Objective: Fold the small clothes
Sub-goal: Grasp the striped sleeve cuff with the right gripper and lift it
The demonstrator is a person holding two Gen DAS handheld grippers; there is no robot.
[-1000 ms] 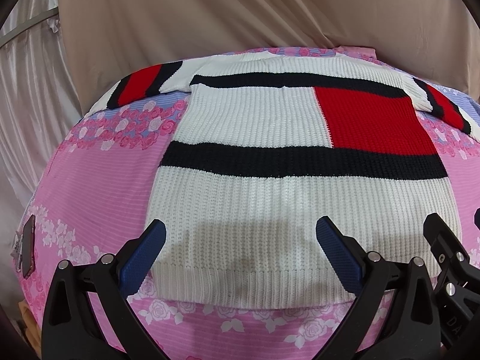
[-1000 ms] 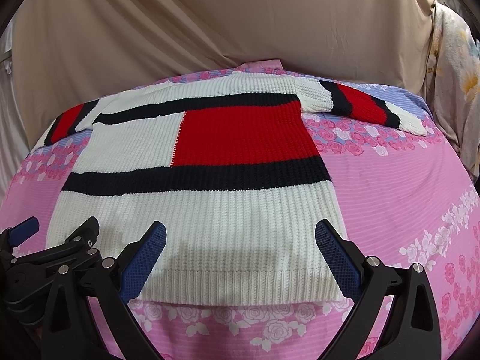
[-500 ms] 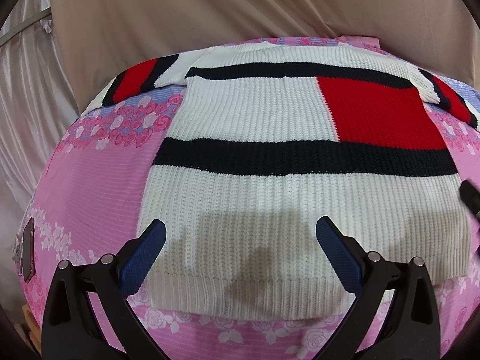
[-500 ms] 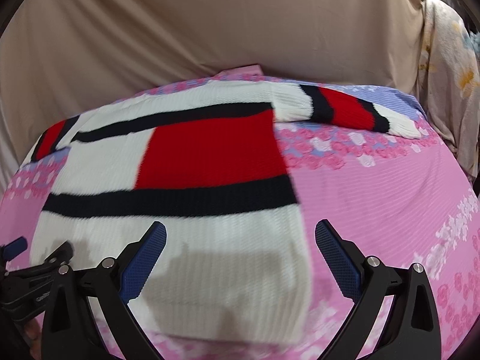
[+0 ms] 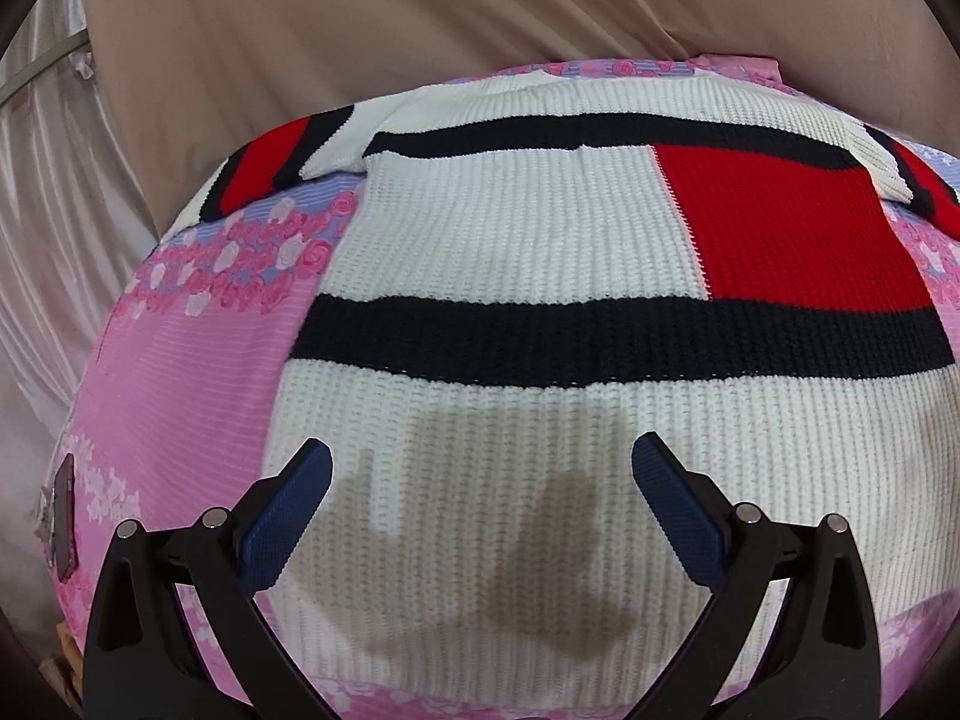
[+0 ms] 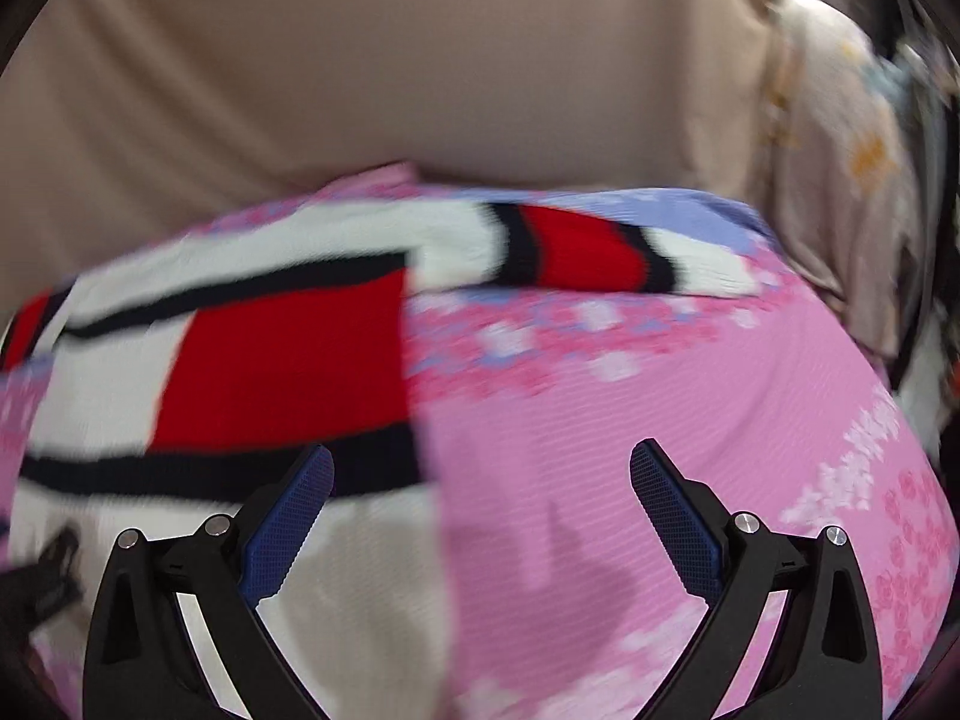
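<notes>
- At the far left of the left wrist view, a small dark flat object (image 5: 63, 522) lies on the pink sheet; if it bears any writing, it is too small to read.
- The pink floral sheet (image 5: 180, 372) covers the surface, with a band of roses and a lilac strip towards the far edge.
- The sweater (image 5: 540, 276) lies flat on the sheet, hem nearest the cameras: white rib knit with two black bands, a red block on its right half, and red-and-black striped sleeves spread to either side. No label or lettering shows on it.
- The left tongs (image 5: 480, 504) hang over the white lower part of the sweater, blue pads wide apart, holding nothing; their shadow falls on the knit below.
- The right tongs (image 6: 480, 510) are also spread wide and empty, straddling the sweater's right side edge, left pad over knit, right pad over bare sheet. This view is blurred.
- Behind everything hangs a beige backdrop cloth (image 6: 420, 90); at the far right, a pale patterned fabric (image 6: 840, 180).
</notes>
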